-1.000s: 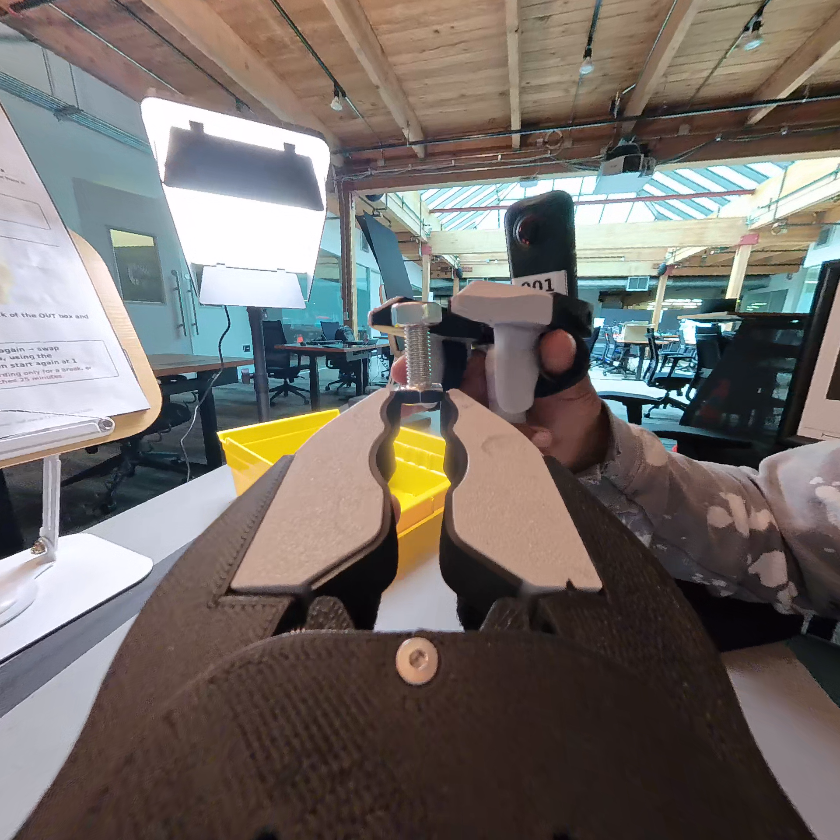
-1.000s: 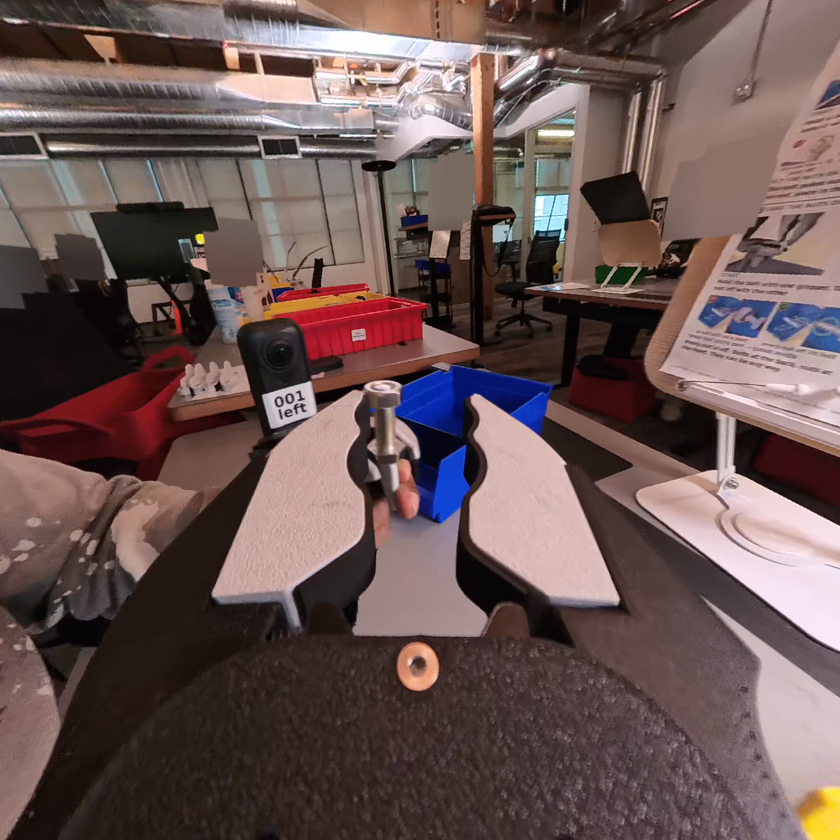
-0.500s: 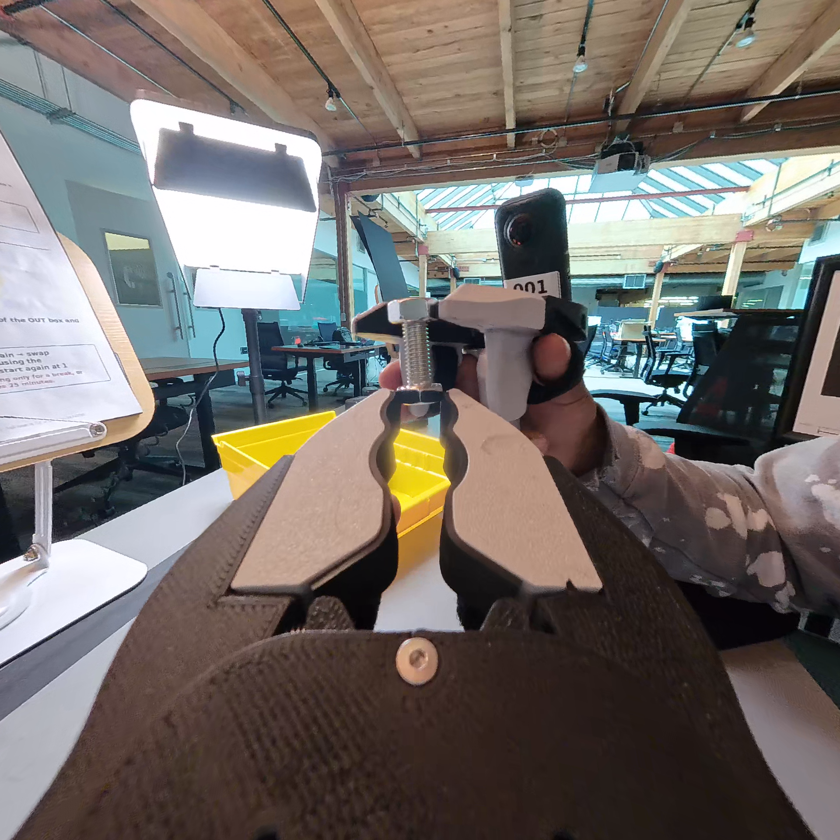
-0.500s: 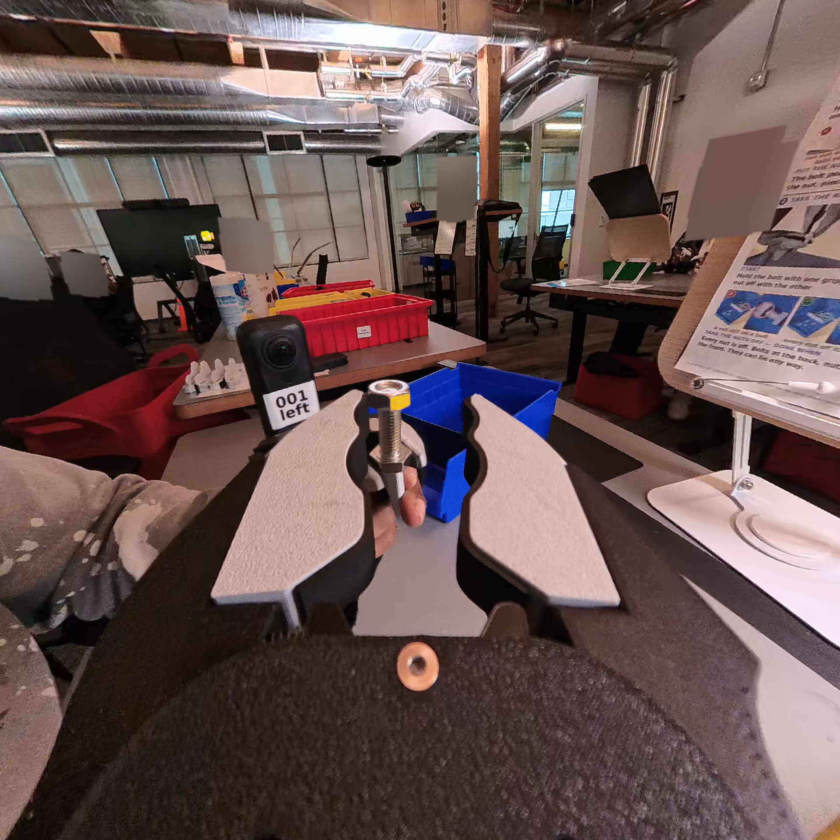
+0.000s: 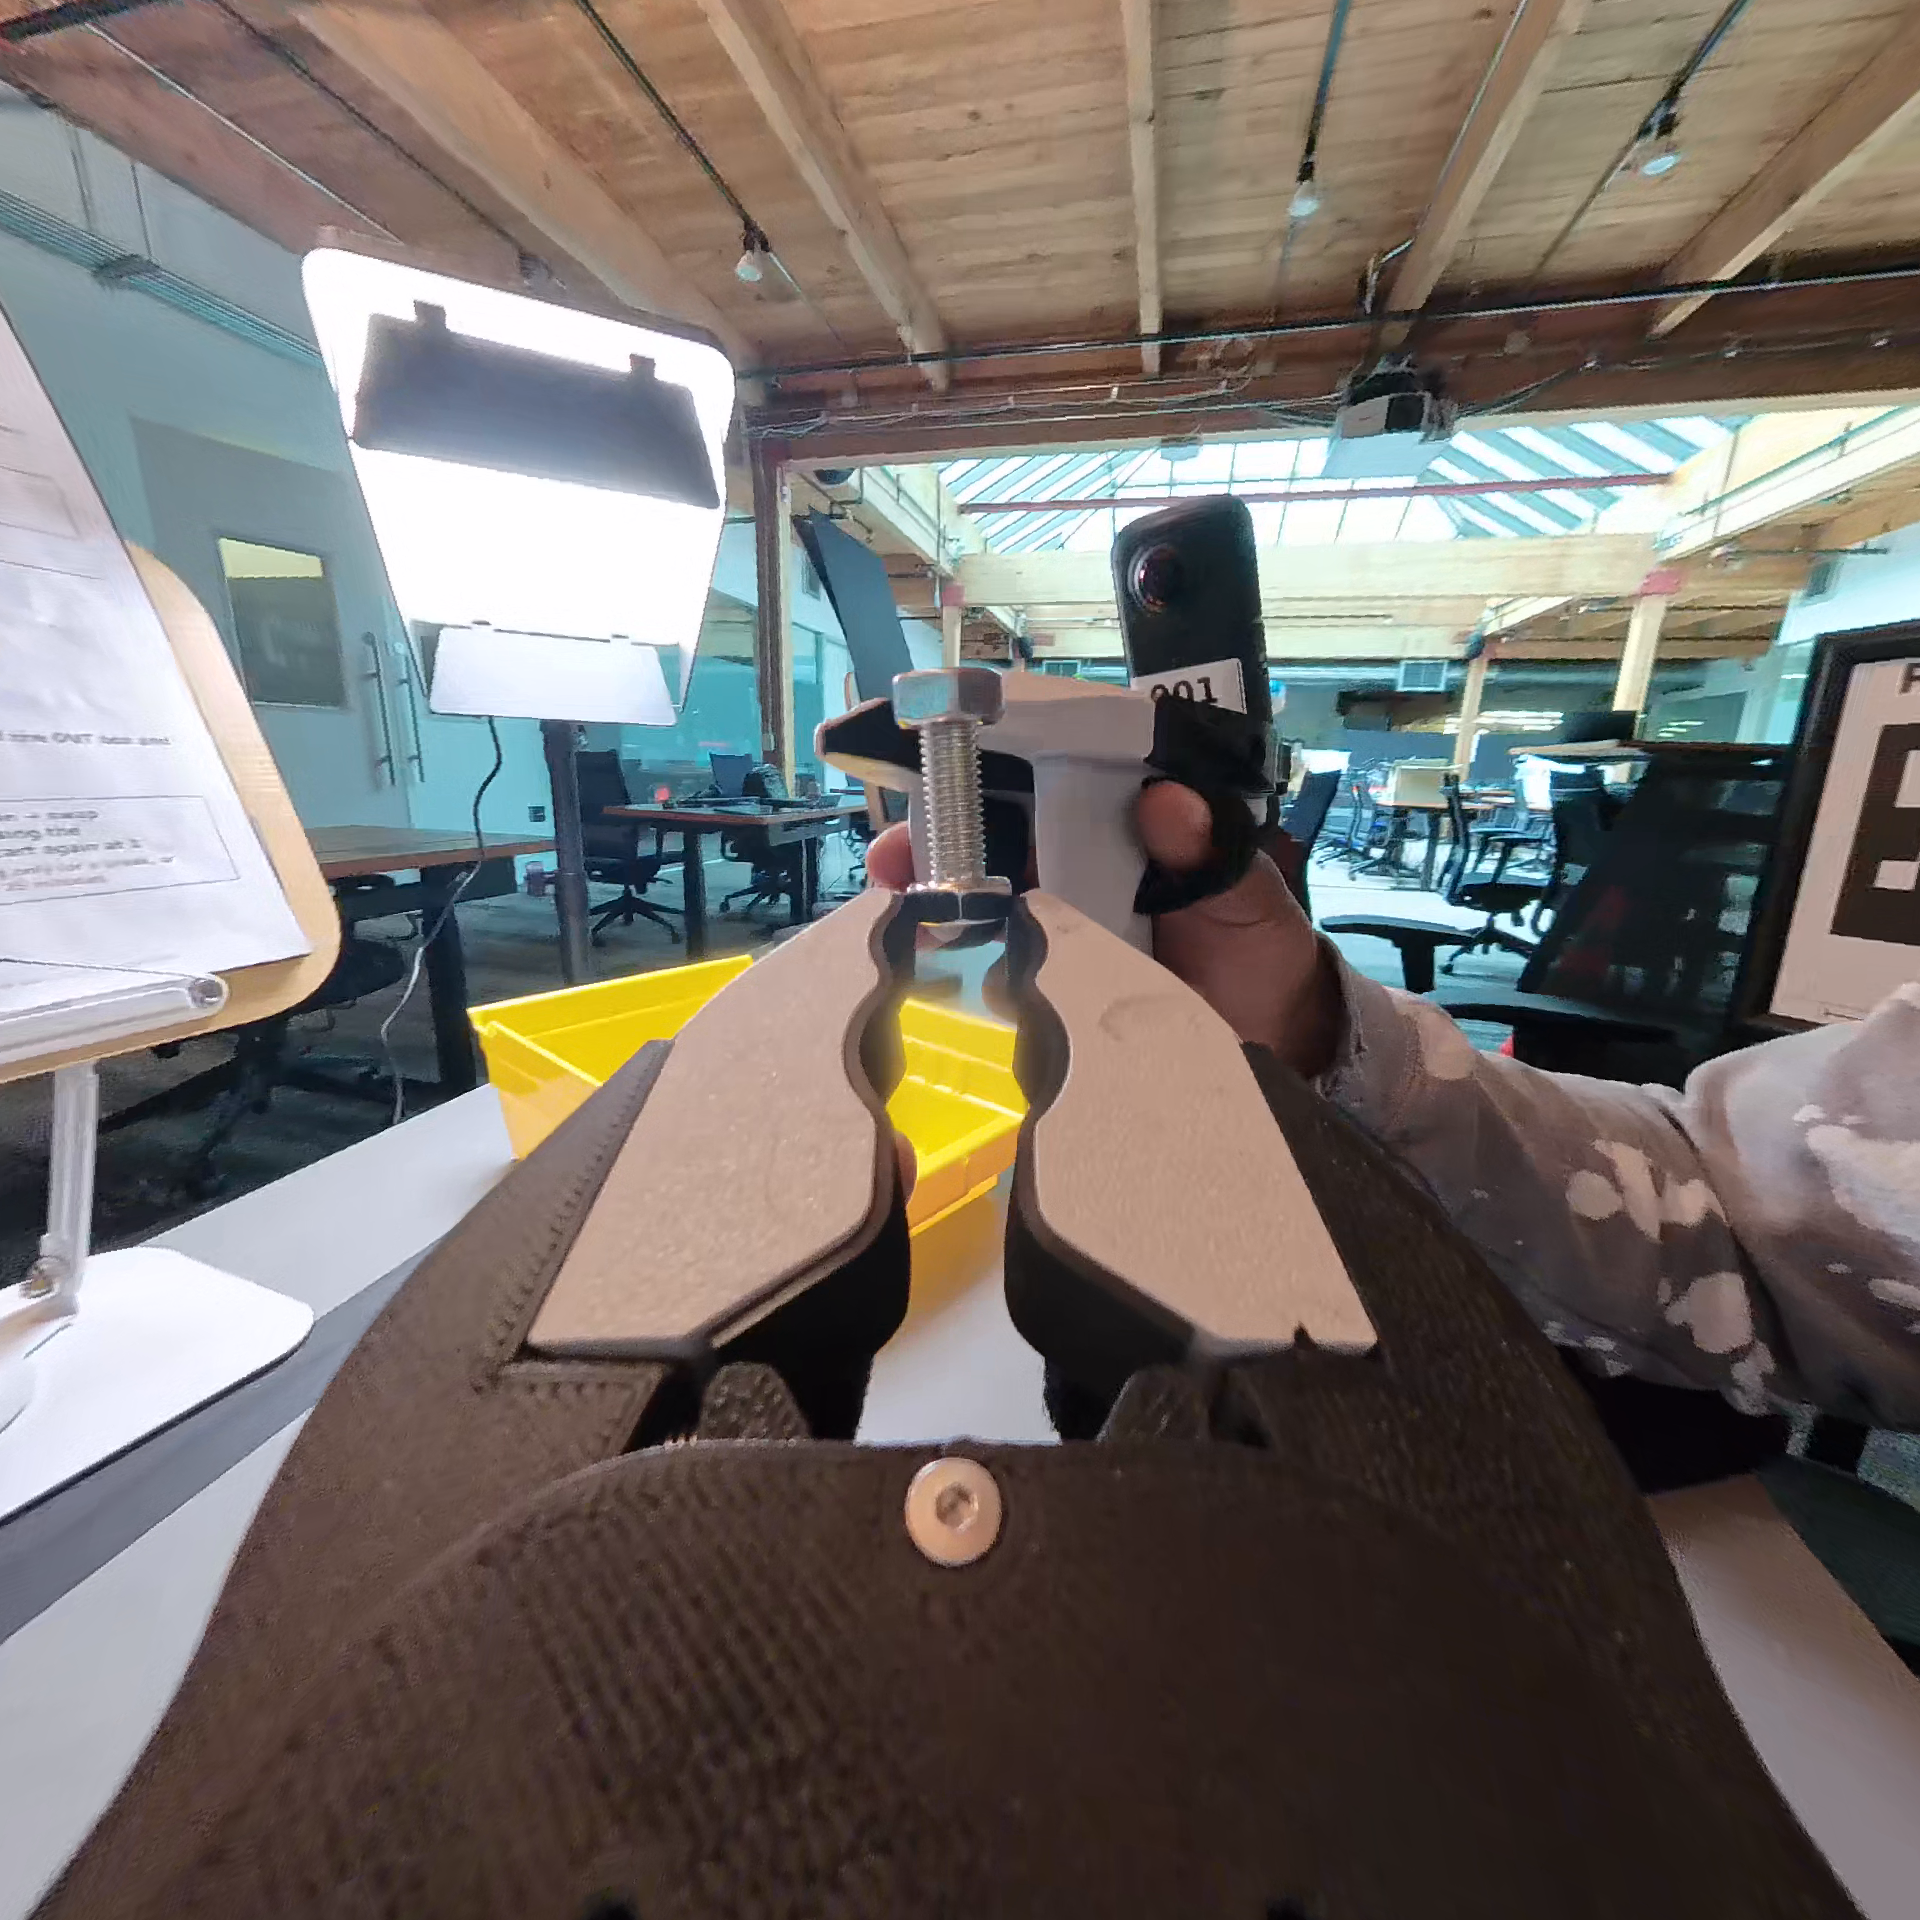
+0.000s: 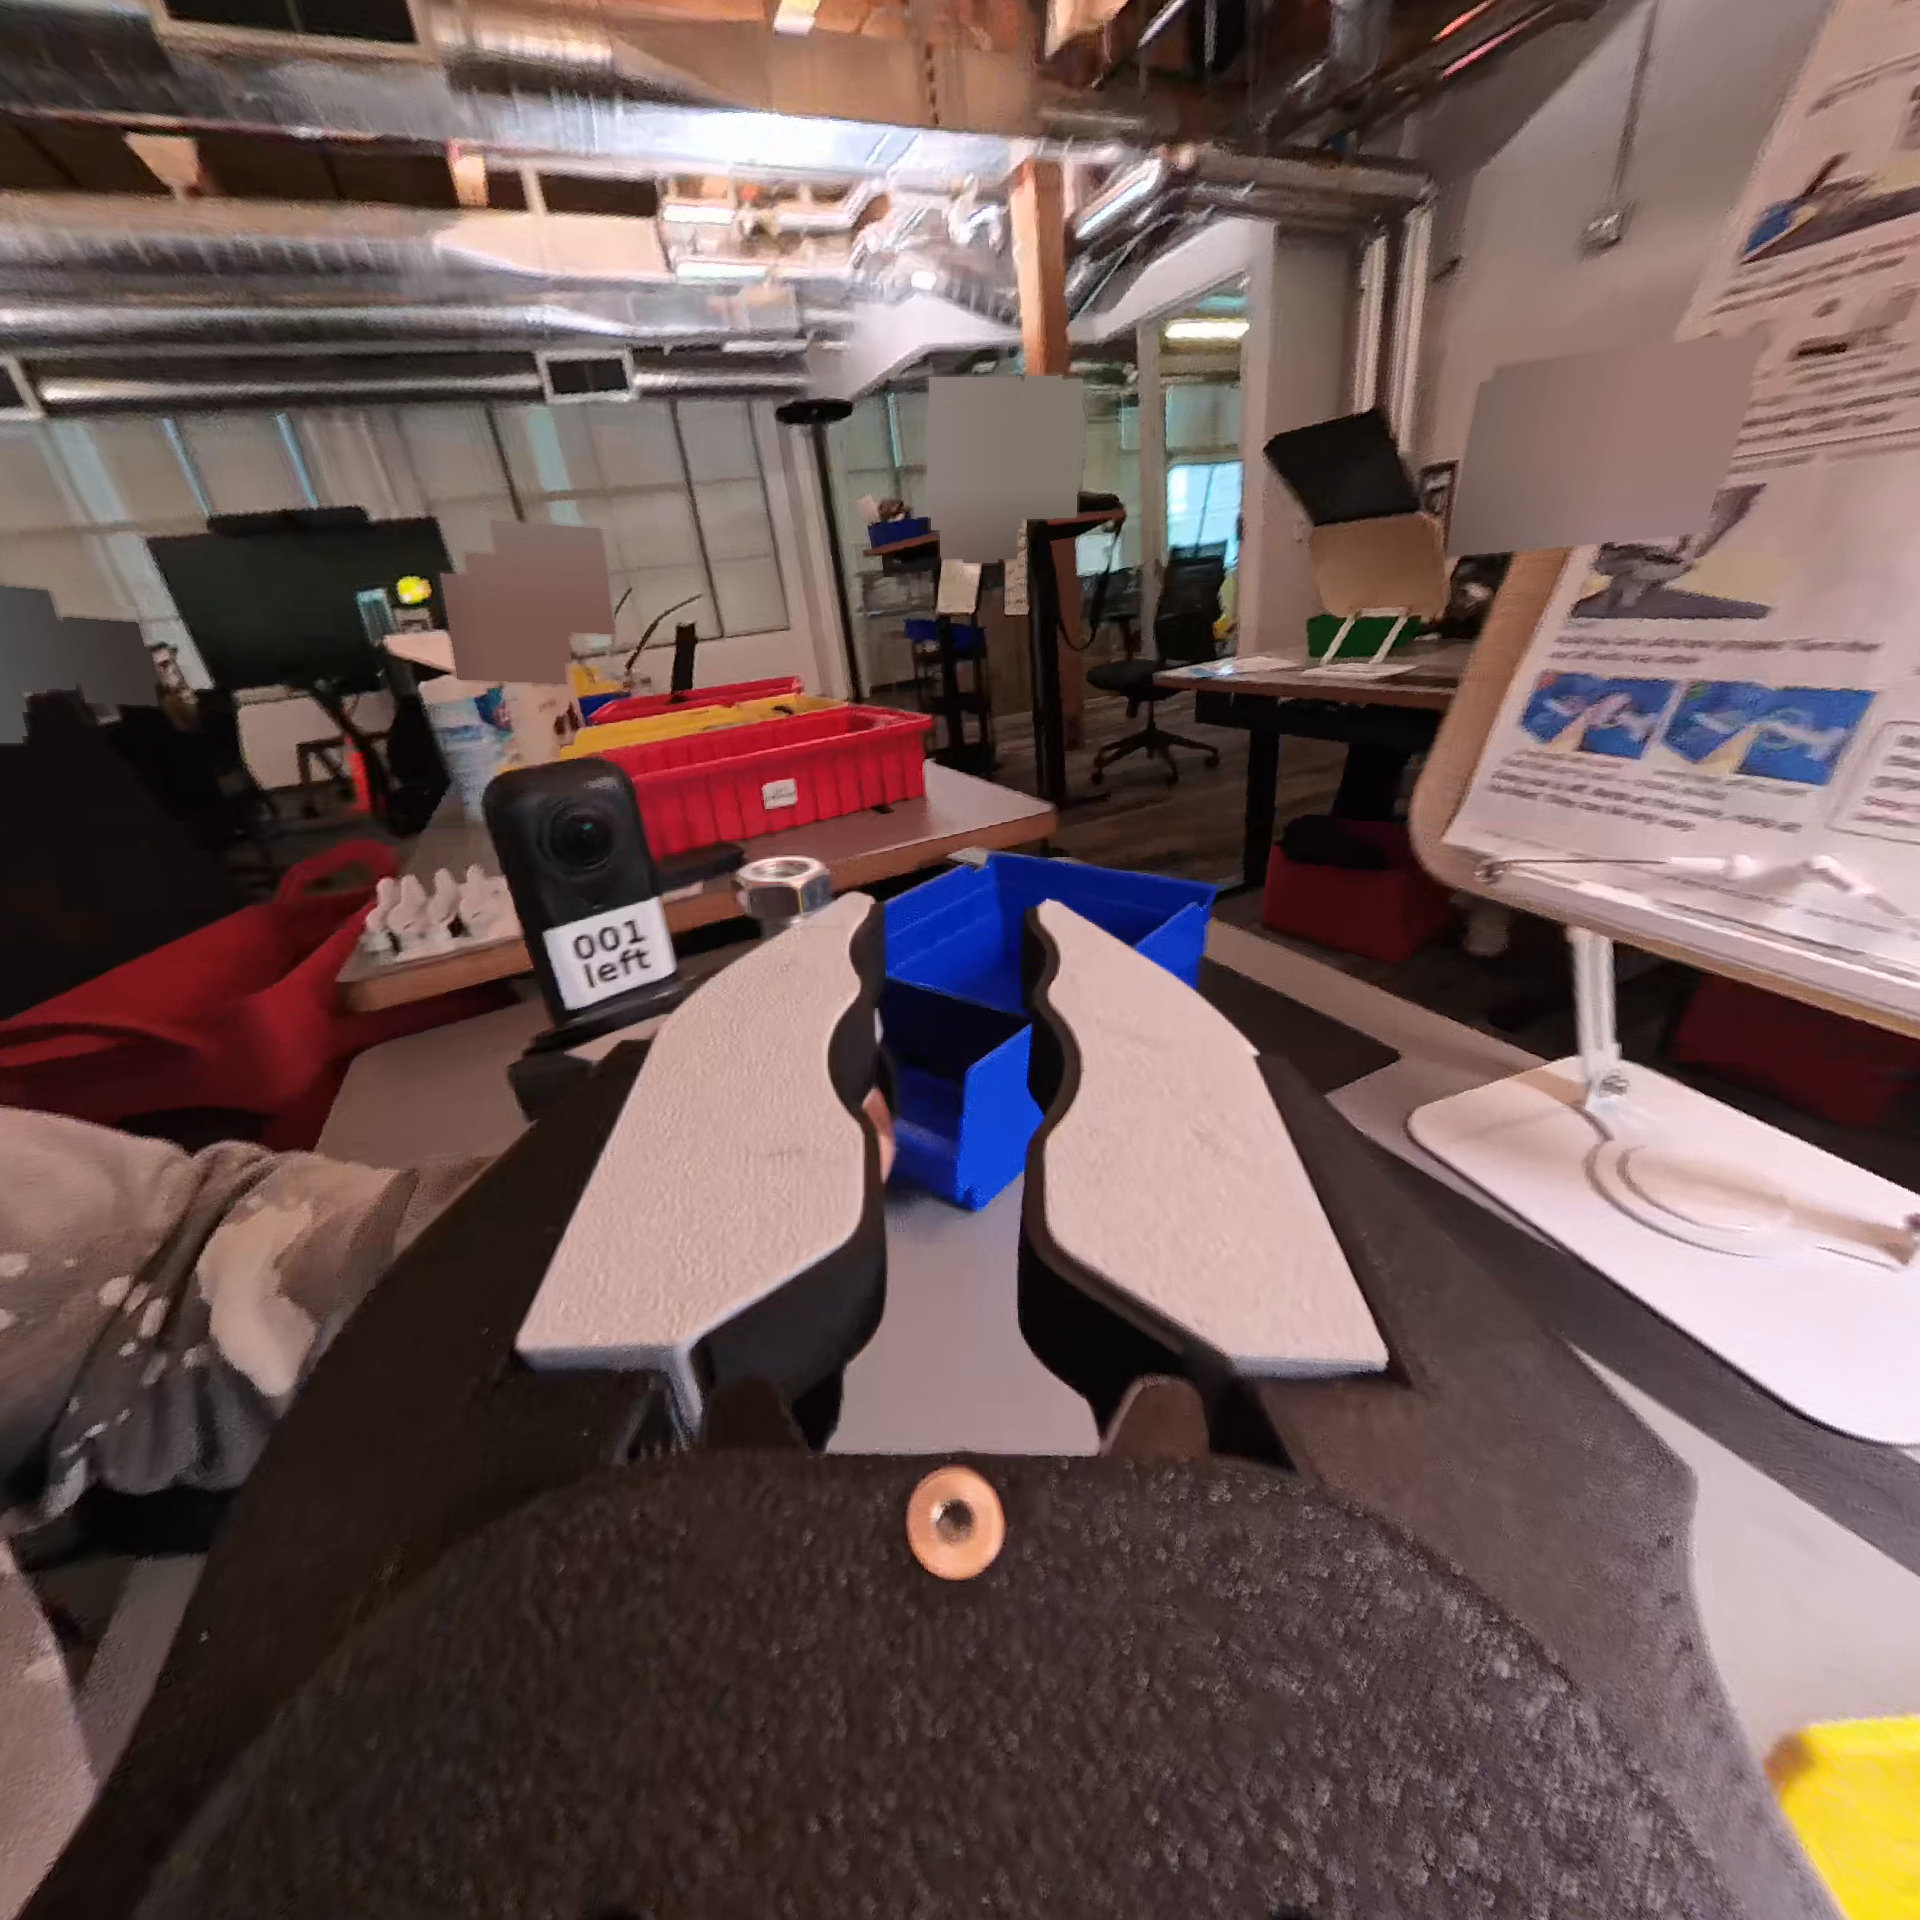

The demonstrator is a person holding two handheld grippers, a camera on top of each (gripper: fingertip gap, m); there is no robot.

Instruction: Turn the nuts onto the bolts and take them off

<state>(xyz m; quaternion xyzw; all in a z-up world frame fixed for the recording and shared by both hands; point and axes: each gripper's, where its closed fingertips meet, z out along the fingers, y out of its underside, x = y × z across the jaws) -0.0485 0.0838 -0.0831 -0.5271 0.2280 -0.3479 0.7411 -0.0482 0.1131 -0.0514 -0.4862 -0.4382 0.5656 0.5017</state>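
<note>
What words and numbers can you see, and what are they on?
I can't copy writing out; these carry it.
White sticker on black camera, left wrist view: readable.
Second white sticker on second black camera, right wrist view: readable.
Paper sheet on a stand: mostly blurred.
Picture sheet on a stand: blurred.
Black-and-white sign: cut off.
Red bin label: too small.

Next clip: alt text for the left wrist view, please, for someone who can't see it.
The left gripper pinches a hex nut at the lower end of an upright steel bolt, whose head sits by the fingers of the right gripper, held in a person's hand. Behind are a yellow bin on the white table, a paper stand and a lit studio lamp.
</note>
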